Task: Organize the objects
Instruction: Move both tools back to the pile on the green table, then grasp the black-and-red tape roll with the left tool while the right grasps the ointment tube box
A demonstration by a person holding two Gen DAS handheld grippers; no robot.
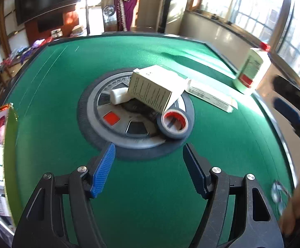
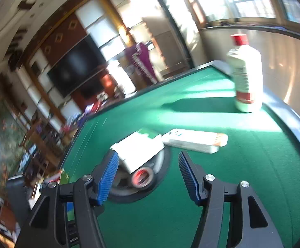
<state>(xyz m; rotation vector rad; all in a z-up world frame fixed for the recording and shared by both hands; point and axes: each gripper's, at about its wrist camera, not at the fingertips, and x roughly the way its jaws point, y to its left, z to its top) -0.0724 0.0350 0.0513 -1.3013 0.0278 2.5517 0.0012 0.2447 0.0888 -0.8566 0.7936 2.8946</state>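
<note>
Left wrist view: the left gripper (image 1: 149, 166) has its jaws wide apart with nothing between them, above the green worktop (image 1: 67, 78). At frame centre a carton (image 1: 154, 88) leans on a tape roll (image 1: 173, 124) over the round hub (image 1: 117, 111); a flat box (image 1: 212, 96) lies to its right and a bottle (image 1: 251, 70) stands upright at right. The carton looks light and crushable; take it across its narrow faces.

Right wrist view (blurred): the right gripper (image 2: 148, 174) is likewise wide and empty. The bottle (image 2: 246, 76), upper right, is probably heavier and smooth; take it around mid-body.
</note>
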